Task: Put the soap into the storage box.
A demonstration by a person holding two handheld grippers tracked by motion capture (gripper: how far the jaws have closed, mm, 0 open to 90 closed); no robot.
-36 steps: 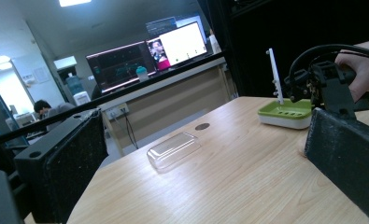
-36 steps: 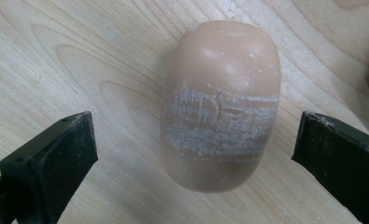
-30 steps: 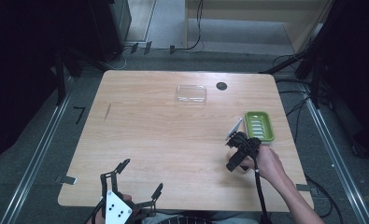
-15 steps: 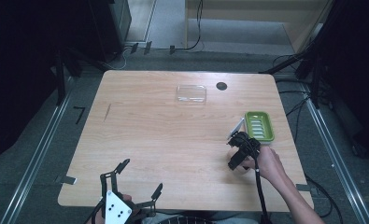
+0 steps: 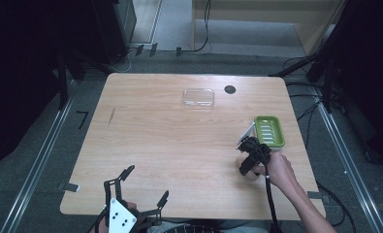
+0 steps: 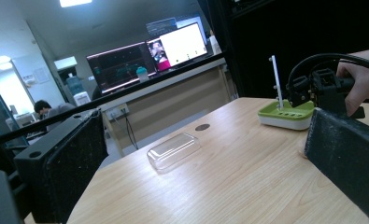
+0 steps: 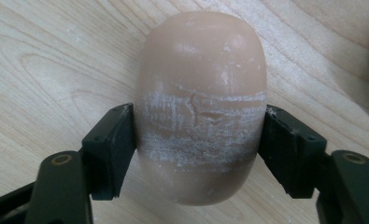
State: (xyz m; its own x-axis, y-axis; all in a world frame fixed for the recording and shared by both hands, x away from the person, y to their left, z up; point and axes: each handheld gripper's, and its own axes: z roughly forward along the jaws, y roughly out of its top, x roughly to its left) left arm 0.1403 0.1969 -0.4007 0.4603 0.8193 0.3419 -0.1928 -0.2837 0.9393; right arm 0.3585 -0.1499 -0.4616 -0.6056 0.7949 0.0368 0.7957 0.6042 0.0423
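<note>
A tan oval soap bar (image 7: 201, 107) with white scuff marks lies on the wooden table. My right gripper (image 7: 199, 116) is shut on it, one jaw pressed against each long side. In the high view my right gripper (image 5: 249, 158) points down at the table just left of the green soap dish (image 5: 269, 131), held by a hand. My left gripper (image 5: 148, 182) is open at the near edge with nothing between its jaws. From the left gripper view (image 6: 205, 140) I see the green soap dish (image 6: 287, 114) and my right gripper (image 6: 320, 88) beyond the jaws.
A clear plastic lid (image 5: 198, 97) lies at the back centre of the table, next to a black round hole (image 5: 230, 89). The right gripper's cable trails back along the forearm. Dark equipment and cables surround the table.
My right gripper has edged slightly toward the near side of the table. The left gripper has not moved.
</note>
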